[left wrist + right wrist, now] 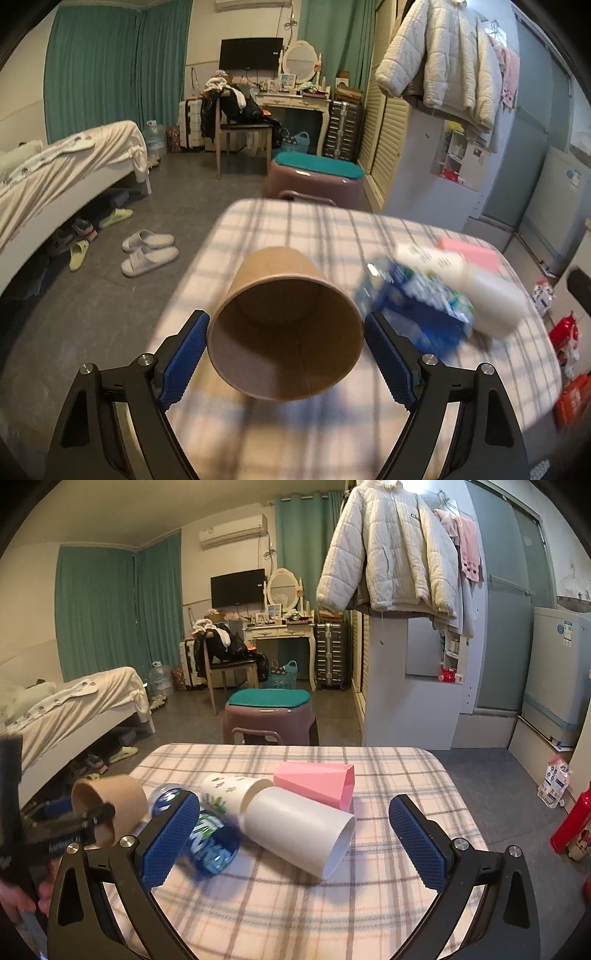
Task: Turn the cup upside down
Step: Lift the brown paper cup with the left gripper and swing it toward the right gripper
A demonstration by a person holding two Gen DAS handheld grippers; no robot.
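Checked cloth covers the table [295,904], with a bedroom behind it. Nearest in the left wrist view, the left gripper [286,332] has its blue pads [186,354] spread wide on either side of the brown cup [284,325]. The left pad is right at the cup's rim and the right pad stands slightly off it; whether they grip it cannot be told. The cup is plain brown paper, tipped on its side with its open mouth toward the camera and its base pointing away, over the table's left part. The right gripper [295,840] is wide open and holds nothing. Right of the cup lie a blue patterned cup [207,834], a white cup [299,827], one with green leaf print [231,788] and, farthest, a pink faceted cup [317,782], all on their sides. Beyond the table stands a mauve stool [269,716].
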